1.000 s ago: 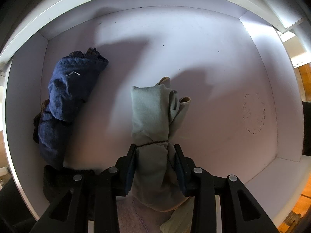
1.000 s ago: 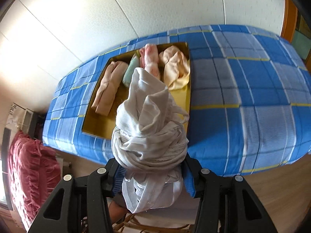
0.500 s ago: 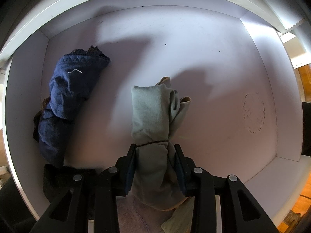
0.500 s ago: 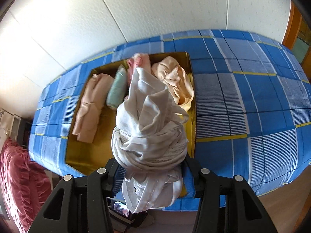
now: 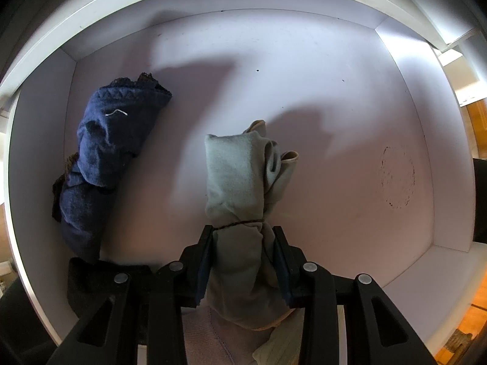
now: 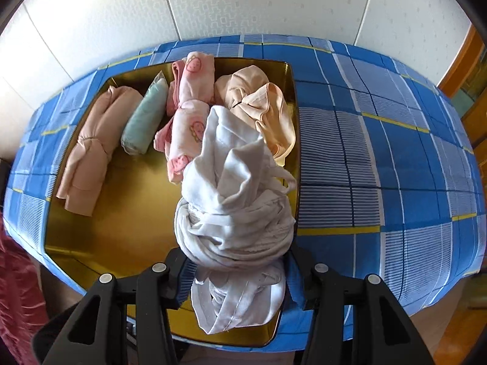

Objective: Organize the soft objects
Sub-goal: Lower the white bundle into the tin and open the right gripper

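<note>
I note the right claw [image 6: 237, 261] clenched on the white bundle [image 6: 234, 200] above the gold tray [image 6: 121, 228], placement pending: lower into the near bare space, then release.

White drawer [image 5: 304, 91]; navy roll [image 5: 106, 152]; pale green roll [image 5: 234, 176]. Gold tray [image 6: 121, 228] on blue checked bedcover [image 6: 380, 152]; white bundle [image 6: 237, 206], pink printed cloth [image 6: 191, 106], peach cloths [image 6: 261, 103], mint roll [image 6: 146, 121].
</note>
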Motion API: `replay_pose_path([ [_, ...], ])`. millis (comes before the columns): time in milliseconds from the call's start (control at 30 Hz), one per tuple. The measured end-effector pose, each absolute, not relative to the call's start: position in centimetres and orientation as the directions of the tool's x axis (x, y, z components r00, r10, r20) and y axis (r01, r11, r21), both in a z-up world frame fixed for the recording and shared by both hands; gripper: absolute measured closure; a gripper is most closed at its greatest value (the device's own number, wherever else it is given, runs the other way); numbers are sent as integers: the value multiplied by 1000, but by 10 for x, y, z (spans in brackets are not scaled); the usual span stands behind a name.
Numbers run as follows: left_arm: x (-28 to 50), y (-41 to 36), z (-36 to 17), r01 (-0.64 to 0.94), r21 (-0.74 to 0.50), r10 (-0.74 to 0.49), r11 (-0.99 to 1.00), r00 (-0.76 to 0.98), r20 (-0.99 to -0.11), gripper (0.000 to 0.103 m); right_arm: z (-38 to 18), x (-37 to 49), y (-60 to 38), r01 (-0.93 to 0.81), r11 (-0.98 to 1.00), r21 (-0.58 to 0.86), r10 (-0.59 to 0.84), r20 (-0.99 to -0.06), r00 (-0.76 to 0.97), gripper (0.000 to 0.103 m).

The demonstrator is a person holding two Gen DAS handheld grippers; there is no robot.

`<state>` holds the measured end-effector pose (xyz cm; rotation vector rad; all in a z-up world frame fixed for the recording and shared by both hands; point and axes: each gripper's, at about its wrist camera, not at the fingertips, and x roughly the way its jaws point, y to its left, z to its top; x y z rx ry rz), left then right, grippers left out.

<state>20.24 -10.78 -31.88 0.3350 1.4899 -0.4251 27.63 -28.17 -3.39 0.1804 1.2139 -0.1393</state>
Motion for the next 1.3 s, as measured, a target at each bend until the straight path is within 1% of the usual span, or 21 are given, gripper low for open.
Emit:
replay_pose_path([
  [500,199,-112,-319,473,-44,-67,880,32,-997,65,-41,282,-271,153,988,-34,-87,-930,358,51],
  [867,199,-113,-319,476,-41,-65,878,32,-997,64,-30,274,-277,179,984,0,-76,-905,419,50],
  [900,198,-114,-319,476,-41,-64,878,32,-997,64,-28,273,-278,178,984,1,-76,-902,426,50],
  [967,199,-113,-319,477,-41,-64,878,32,-997,64,-22,271,-280,193,981,-27,-111,-893,436,42],
  [1033,199,-113,-319,476,-42,-65,879,32,-997,64,-18,270,-283,200,979,-39,-126,-888,443,41],
  [1300,198,-113,-320,476,-43,-65,879,31,-997,64,-5,247,-305,231,973,3,-115,-861,495,41],
])
